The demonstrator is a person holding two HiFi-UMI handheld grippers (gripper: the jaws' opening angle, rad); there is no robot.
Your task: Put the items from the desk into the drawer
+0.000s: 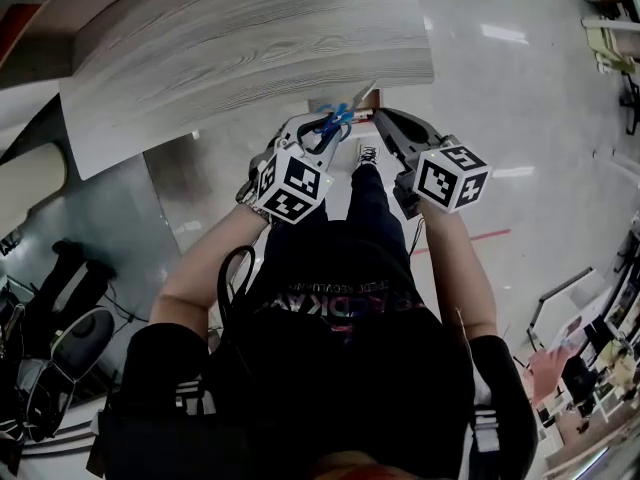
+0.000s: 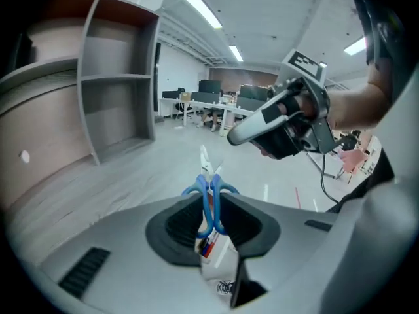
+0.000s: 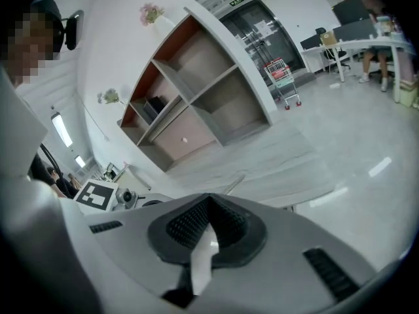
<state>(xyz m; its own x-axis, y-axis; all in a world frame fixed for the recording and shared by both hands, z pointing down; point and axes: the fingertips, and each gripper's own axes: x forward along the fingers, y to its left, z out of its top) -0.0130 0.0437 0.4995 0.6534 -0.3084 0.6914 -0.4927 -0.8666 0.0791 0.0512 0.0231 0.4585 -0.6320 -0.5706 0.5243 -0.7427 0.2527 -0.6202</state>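
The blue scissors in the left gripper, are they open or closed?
Closed. The scissors show both blue handle loops side by side and the blades together as one tip.

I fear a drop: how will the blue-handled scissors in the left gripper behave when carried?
The blue-handled scissors look stiff and light, so bending seems unlikely. The left gripper clamps only the thin, smooth handle loops, so they may pivot or slip if jolted. The blades stick out beyond the jaws and could catch on an edge.

Open office, desk rows (image 2: 204, 104), monitors (image 2: 252, 94) (strip-lit)
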